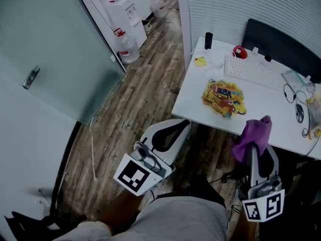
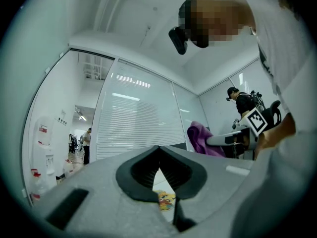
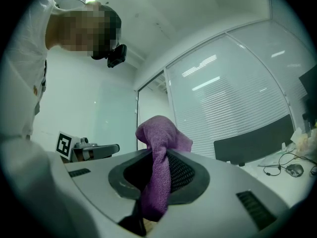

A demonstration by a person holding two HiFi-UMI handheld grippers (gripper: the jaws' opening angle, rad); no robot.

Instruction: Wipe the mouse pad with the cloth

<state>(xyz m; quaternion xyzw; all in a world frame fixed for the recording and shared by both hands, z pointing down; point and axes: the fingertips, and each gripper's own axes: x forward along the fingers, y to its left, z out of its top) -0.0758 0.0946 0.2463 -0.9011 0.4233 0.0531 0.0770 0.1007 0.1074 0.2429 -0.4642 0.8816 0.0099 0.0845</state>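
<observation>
Cloth, purple and bunched, is pinched in the jaws of the right gripper in the head view. It hangs in the air just off the near edge of the white bench, over the wood floor. The mouse pad, yellow with a busy print, lies flat on the bench ahead of the cloth and apart from it. A white keyboard sits beyond the pad, and a wired mouse lies near the right end of the bench. The left gripper points toward the bench's near corner, short of its edge, with its jaws drawn together. A water bottle stands on the floor by a frosted glass door.

From the left gripper view, the left gripper has its jaws pressed together at the tips with nothing between them. Only a thin wedge of gap shows lower down, and through it a bit of the mouse pad is visible. To the right, the cloth juts from the right gripper.

From the right gripper view, the right gripper is clamped on the cloth. The fabric runs down between the dark pads, and a rounded fold stands up above the tips. The left gripper is at the left, and the mouse shows far right on the bench.
</observation>
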